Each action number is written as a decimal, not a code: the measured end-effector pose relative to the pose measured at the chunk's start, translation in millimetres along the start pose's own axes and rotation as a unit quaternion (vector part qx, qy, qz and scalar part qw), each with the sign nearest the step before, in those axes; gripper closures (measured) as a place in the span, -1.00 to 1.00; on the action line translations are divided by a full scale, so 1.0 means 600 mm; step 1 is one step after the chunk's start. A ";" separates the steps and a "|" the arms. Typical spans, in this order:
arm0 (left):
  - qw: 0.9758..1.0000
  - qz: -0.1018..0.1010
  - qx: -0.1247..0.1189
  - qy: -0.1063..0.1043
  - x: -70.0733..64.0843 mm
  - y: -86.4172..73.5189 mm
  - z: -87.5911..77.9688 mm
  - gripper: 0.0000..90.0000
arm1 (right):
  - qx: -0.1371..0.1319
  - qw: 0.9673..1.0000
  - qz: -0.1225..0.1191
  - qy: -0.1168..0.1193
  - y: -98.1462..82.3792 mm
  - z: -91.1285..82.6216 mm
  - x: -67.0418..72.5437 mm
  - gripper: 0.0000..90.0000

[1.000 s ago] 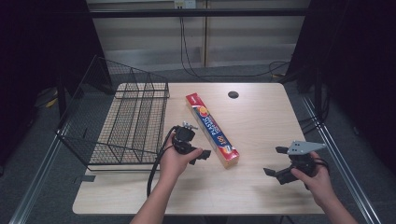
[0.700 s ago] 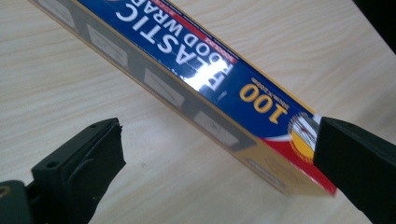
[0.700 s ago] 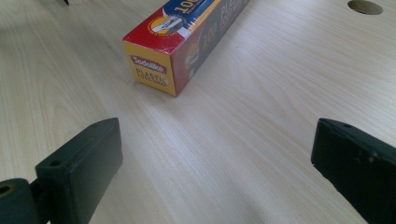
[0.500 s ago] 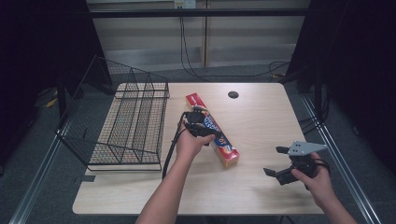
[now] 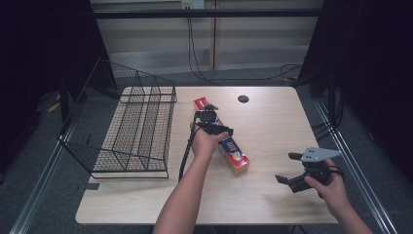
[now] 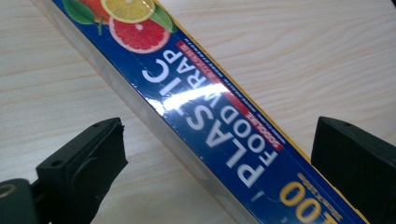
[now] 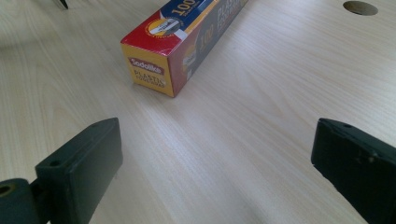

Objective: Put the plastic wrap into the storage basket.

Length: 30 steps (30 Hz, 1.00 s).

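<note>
Now that the left gripper (image 5: 210,118) has moved over the long blue plastic-wrap box (image 6: 196,105), its wide-open jaws straddle it, ready to close; the right gripper (image 5: 292,169) waits open, holding nothing.

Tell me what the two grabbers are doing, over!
Left gripper open, jaws either side of the long blue plastic-wrap box. Right gripper open, apart, above bare wooden table. Nothing blocking.

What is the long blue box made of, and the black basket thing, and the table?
The plastic wrap box looks like glossy printed cardboard: light glares off its blue face and its corners are crisply folded. The basket seems to be thin metal wire with a black coating, since you see the table through its grid. The table shows pale wood grain with a smooth matt finish, perhaps a laminate.
</note>
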<state>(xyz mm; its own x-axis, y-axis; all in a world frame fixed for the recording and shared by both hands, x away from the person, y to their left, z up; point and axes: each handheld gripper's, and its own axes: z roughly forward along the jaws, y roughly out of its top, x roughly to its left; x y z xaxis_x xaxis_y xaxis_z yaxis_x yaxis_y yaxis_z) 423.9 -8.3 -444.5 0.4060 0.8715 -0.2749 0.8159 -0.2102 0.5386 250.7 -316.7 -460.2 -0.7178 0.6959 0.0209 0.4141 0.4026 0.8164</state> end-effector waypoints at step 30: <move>0.998 -0.041 0.057 -0.004 -0.001 0.003 0.033 -0.67 | -0.010 1.000 0.001 0.001 0.001 -0.005 -0.003 -0.96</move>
<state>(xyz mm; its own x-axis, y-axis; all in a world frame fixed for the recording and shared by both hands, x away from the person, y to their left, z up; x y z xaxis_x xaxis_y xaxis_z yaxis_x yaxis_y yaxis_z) 433.0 -18.0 -459.0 0.3385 0.8844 -0.3215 0.8878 -0.1869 0.4205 250.5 -319.3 -458.1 -0.7178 0.6958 0.0244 0.4050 0.3887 0.8276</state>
